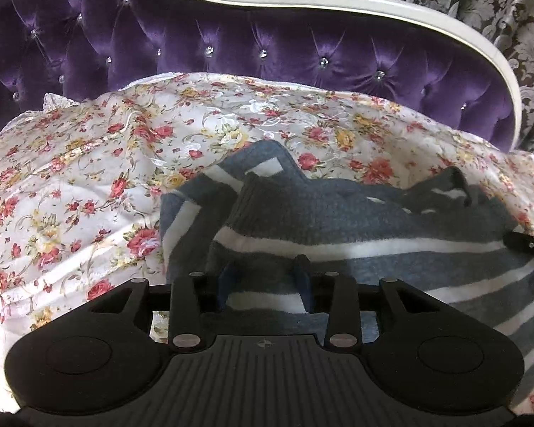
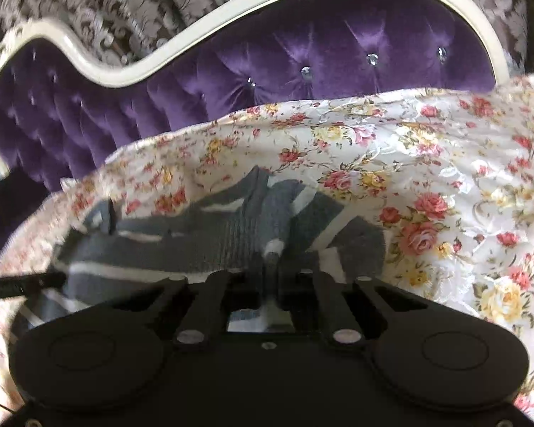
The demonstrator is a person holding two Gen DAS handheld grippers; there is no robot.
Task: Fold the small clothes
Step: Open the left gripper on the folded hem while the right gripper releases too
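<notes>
A grey knit garment with white stripes [image 1: 356, 213] lies rumpled on a floral bedspread [image 1: 89, 178]. My left gripper [image 1: 265, 274] stands open just over the garment's near edge, its blue-padded fingers [image 1: 302, 277] on either side of a striped patch. In the right wrist view the same garment [image 2: 195, 242] lies ahead and left. My right gripper [image 2: 272, 259] is shut on a pinched fold of the grey and white cloth, which rises between the fingers. The tip of the right gripper shows at the right edge of the left wrist view [image 1: 527, 243].
A purple tufted headboard with a white curved frame [image 1: 302, 35] stands behind the bed, also in the right wrist view [image 2: 302, 60]. Patterned grey curtains [image 1: 480, 0] hang behind it. The floral bedspread [image 2: 445, 195] spreads around the garment.
</notes>
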